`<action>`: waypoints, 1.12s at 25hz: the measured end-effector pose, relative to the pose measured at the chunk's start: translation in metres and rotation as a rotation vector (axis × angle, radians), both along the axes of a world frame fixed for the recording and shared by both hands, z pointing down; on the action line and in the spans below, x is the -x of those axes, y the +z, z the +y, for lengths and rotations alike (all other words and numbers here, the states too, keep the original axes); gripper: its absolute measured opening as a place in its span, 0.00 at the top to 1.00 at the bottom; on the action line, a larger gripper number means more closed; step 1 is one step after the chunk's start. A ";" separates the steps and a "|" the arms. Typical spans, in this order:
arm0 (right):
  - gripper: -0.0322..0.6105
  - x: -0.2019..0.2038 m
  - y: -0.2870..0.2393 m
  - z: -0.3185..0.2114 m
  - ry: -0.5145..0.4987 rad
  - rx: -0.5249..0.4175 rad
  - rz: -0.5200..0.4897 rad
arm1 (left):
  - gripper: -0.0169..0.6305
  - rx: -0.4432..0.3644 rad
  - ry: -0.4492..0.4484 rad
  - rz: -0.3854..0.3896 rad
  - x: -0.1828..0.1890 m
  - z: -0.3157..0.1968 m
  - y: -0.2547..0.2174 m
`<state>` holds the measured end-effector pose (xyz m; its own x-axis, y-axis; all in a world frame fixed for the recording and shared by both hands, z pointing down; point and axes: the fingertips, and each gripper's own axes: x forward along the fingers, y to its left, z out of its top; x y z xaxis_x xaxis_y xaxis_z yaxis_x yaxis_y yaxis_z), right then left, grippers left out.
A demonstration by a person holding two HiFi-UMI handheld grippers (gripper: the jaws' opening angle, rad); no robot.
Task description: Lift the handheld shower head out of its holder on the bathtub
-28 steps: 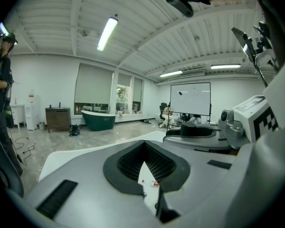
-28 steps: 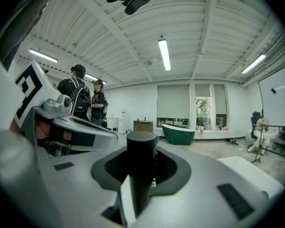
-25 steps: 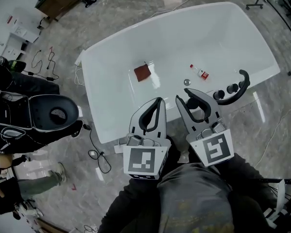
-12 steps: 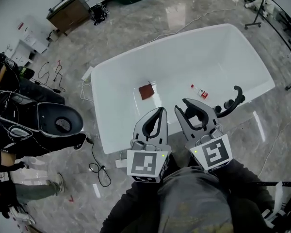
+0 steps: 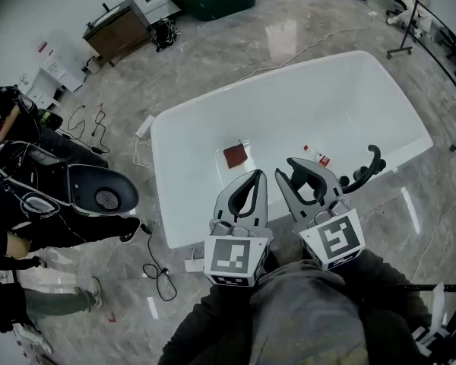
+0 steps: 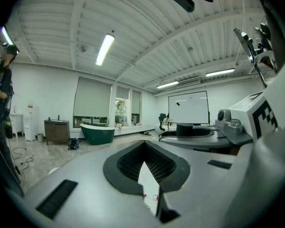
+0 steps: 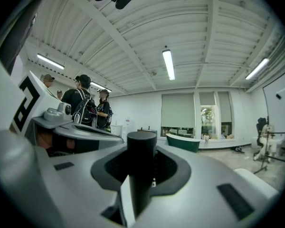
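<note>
Head view: white bathtub on grey marbled floor, cable beside

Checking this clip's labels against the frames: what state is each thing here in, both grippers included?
right gripper, shut on the shower head.
shower head, upright between the right gripper's jaws, apart from the faucet.
left gripper, shut, nothing in it.
bathtub, no water visible; a brown square and a small bottle lie inside.
faucet, on the tub's rim, no water seen running.
</note>
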<state>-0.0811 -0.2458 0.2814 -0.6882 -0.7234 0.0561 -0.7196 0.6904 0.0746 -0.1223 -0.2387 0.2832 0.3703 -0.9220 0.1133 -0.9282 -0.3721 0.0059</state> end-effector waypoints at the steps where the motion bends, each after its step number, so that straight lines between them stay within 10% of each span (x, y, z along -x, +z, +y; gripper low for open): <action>1: 0.79 0.000 -0.002 0.001 -0.002 -0.005 -0.003 | 0.97 -0.002 0.000 -0.001 0.000 0.001 -0.001; 28: 0.79 -0.007 -0.132 0.050 -0.084 -0.191 -0.111 | 0.97 -0.158 0.013 0.036 -0.007 0.038 -0.094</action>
